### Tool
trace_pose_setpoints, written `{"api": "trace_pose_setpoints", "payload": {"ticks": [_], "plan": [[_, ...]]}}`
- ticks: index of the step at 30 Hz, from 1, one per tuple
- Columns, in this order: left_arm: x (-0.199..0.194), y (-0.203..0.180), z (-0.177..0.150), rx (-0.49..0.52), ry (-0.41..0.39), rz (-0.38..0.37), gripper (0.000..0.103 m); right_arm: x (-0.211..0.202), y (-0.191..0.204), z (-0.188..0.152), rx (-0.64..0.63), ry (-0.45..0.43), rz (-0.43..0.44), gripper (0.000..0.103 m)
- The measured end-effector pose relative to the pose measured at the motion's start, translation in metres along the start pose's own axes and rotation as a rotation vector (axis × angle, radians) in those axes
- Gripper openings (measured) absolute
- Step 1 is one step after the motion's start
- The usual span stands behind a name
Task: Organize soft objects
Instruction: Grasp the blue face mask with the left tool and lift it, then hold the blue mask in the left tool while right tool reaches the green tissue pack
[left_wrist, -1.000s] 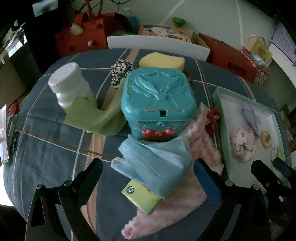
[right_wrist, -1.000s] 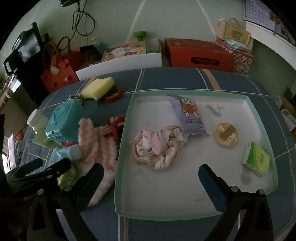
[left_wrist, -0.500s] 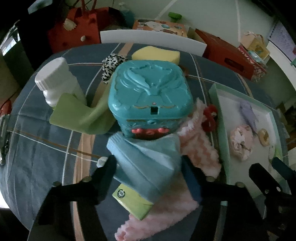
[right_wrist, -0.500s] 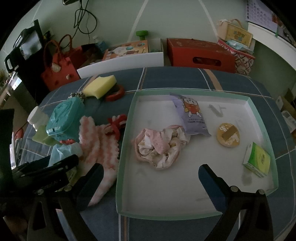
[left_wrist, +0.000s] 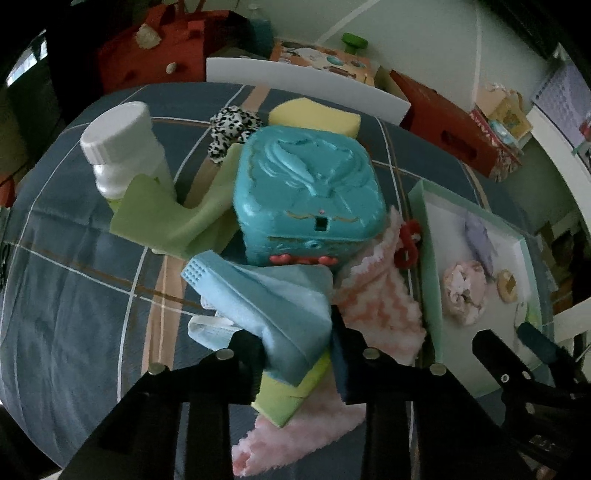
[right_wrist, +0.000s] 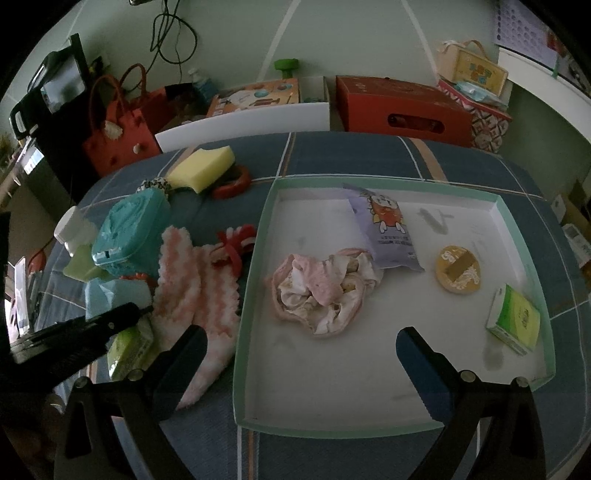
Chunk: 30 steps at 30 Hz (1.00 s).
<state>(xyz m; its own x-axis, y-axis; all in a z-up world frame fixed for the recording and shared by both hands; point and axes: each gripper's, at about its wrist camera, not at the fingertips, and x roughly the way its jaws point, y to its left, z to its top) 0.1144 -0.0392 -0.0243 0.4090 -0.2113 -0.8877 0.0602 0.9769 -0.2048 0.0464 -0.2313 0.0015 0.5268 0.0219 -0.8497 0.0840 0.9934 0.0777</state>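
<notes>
Blue-checked tablecloth (right_wrist: 351, 155) carries a mint-rimmed tray (right_wrist: 384, 182), its near floor bare beneath the right gripper (right_wrist: 301, 354), whose jaws gape empty. Beside the tray lies a pink fluffy cloth (left_wrist: 373, 306). Over that cloth, against the teal box (left_wrist: 306, 192), the left gripper (left_wrist: 295, 343) has just been closing, bunching the blue face mask (left_wrist: 273, 299) between its fingers.

Black claw (left_wrist: 295, 354), silver screws, blue pads

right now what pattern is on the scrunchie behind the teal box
Black-and-white leopard spots on the scrunchie; clearest in the left wrist view.
</notes>
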Motion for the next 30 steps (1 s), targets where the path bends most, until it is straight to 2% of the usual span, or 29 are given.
{"api": "trace_pose_setpoints", "payload": {"ticks": [6,10,20,30], "plan": [[-0.015,0.014,-0.003,-0.044,-0.034,-0.023,0.029,0.0,0.006,0.0,-0.016,-0.005,0.0,0.103],[-0.024,0.024,-0.004,-0.074,-0.052,-0.027,0.029,-0.002,0.016,-0.001,-0.041,-0.012,0.034,0.103],[-0.041,0.057,-0.005,-0.14,-0.093,0.0,0.029,0.0,0.05,-0.005,-0.135,-0.006,0.092,0.103],[-0.046,0.09,-0.016,-0.214,-0.096,0.027,0.029,0.005,0.088,-0.012,-0.228,0.015,0.144,0.103]]}}
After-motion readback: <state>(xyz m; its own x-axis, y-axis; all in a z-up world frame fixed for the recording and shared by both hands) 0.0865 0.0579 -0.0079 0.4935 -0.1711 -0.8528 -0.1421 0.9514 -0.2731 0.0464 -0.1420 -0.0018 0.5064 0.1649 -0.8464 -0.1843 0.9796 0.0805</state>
